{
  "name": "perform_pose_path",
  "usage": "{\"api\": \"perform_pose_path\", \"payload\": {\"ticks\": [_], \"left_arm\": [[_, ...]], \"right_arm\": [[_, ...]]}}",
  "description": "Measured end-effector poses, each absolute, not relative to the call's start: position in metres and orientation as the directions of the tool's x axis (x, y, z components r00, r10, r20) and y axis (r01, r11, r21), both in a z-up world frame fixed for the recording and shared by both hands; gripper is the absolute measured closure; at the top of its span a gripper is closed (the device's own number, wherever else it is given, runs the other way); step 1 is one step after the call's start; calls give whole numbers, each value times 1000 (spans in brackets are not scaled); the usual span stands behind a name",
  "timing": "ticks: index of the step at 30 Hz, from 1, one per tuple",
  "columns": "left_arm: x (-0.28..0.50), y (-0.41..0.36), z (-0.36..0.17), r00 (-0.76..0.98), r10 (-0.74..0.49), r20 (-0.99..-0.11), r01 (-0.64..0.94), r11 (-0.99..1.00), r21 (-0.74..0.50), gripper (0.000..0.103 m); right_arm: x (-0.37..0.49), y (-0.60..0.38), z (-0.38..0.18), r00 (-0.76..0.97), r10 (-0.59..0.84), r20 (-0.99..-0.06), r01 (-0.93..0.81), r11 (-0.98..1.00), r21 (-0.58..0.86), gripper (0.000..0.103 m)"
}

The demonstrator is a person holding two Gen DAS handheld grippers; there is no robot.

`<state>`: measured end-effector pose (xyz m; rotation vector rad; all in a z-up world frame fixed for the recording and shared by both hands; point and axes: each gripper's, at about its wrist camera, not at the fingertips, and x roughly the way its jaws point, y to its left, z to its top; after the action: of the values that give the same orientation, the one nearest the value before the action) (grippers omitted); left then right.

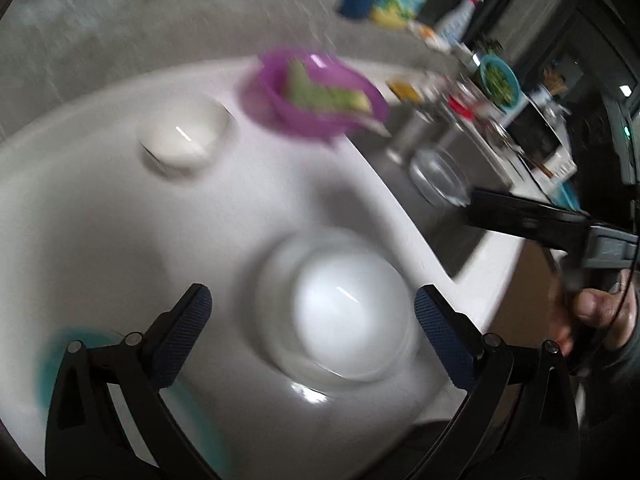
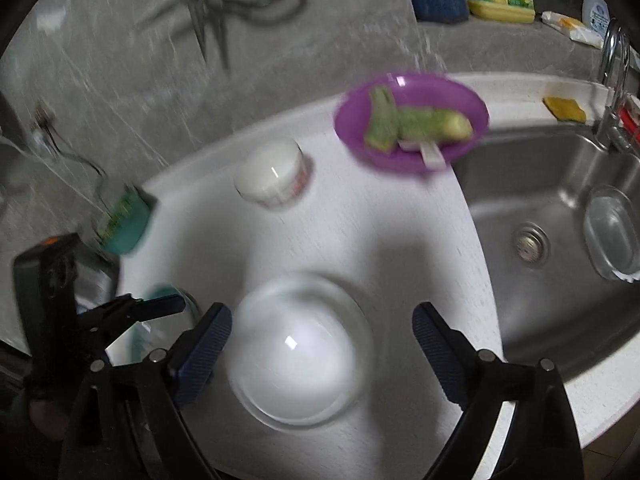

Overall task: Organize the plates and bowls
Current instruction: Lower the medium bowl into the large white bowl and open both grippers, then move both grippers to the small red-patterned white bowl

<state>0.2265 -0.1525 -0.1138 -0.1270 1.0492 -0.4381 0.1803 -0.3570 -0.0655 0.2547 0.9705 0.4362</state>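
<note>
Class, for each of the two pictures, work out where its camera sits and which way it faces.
Left wrist: behind the open left claw, facing down at the stacked bowls; the right claw and a hand show.
Right wrist: behind the open right claw, facing down at those bowls, sink to the right; the left claw shows.
Shared: purple plate, white cup.

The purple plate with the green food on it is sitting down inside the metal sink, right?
Not quite. In the right wrist view the purple plate, with its green food, sits on the white counter beside the metal sink, not inside it.
</note>
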Motion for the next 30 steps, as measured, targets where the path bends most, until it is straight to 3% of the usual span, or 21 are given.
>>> {"api": "perform_pose_path", "payload": {"ticks": [5, 10, 19, 30], "left_arm": [[292, -83, -84, 514, -249, -821, 189, 966, -175, 0], [362, -42, -92, 484, -185, -855, 95, 983, -159, 0], [448, -35, -171, 349, -198, -916, 137, 978, -159, 2], [482, -42, -243, 275, -223, -935, 148, 971, -188, 3]], "right_arm": [[217, -338, -38, 520, 544, -659, -263, 836, 482, 7], [255, -300, -37, 522, 538, -662, -247, 838, 487, 7], [336, -252, -102, 392, 488, -780, -105, 866, 489, 24], [380, -229, -161, 309, 415, -856, -41, 905, 424, 24]]}}
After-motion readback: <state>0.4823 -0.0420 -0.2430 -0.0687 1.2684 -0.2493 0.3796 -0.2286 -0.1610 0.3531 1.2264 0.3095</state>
